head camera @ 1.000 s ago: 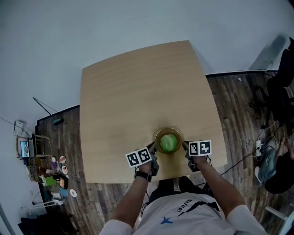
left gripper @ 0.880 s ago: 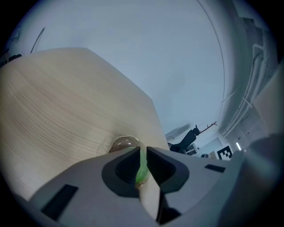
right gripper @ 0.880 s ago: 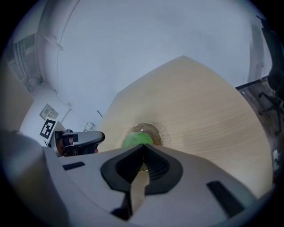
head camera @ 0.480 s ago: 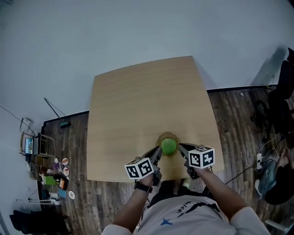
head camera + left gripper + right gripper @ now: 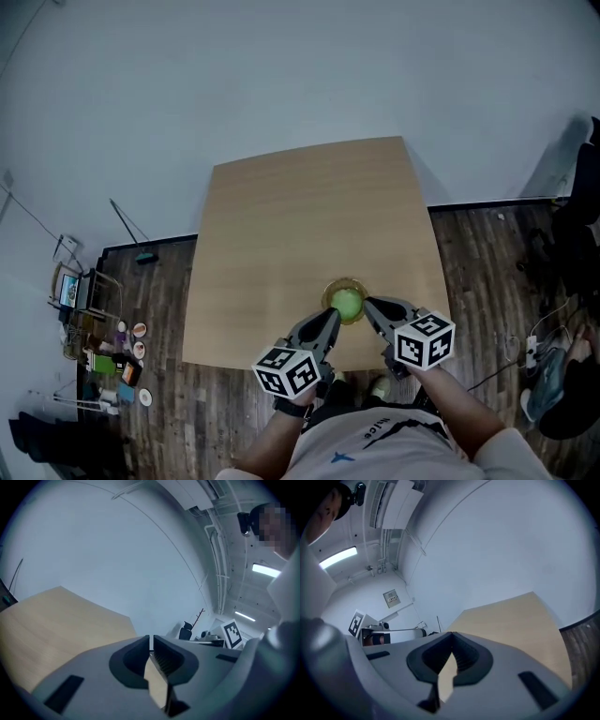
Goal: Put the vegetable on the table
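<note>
The fingers of the left gripper (image 5: 151, 640) are clenched tip against tip, and nothing is between them. The fingers of the right gripper (image 5: 451, 638) are pressed together in the same way, also empty. In the head view the left gripper is at 7 o'clock from the bowl (image 5: 345, 281) and the right gripper at 4 o'clock, both near it. The green vegetable (image 5: 346, 303) lies inside this bowl. The bowl stands on the light wooden worktop (image 5: 300, 225), close to its 6 o'clock edge.
</note>
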Motion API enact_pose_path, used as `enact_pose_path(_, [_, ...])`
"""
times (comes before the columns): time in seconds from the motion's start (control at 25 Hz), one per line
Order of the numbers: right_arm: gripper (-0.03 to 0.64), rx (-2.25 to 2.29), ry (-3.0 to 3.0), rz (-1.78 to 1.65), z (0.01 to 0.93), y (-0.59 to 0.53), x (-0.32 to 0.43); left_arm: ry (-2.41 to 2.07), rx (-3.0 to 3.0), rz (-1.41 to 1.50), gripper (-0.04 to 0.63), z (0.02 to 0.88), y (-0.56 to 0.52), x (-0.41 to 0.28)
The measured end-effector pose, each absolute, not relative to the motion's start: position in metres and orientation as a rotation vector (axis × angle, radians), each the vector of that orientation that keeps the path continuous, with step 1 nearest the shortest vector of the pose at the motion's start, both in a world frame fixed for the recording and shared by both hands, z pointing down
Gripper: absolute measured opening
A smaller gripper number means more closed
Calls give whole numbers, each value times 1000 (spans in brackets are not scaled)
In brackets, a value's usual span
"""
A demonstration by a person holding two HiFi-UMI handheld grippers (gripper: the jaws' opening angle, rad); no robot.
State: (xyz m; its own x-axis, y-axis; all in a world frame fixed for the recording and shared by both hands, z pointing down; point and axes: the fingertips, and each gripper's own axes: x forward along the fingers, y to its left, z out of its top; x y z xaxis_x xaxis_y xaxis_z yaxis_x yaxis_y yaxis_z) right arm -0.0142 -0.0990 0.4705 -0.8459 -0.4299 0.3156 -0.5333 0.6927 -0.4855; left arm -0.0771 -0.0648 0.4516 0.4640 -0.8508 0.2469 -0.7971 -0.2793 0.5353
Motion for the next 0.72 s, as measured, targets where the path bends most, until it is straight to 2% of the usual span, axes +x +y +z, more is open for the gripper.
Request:
enact_pose_path(0.32, [14, 775, -2834, 592, 406, -85, -3, -1426, 2228, -166, 21, 393, -55, -61])
enact_pose_path(0.72, [14, 753, -2855, 559, 402, -77, 2, -1442, 2223, -148, 20, 396, -52, -49])
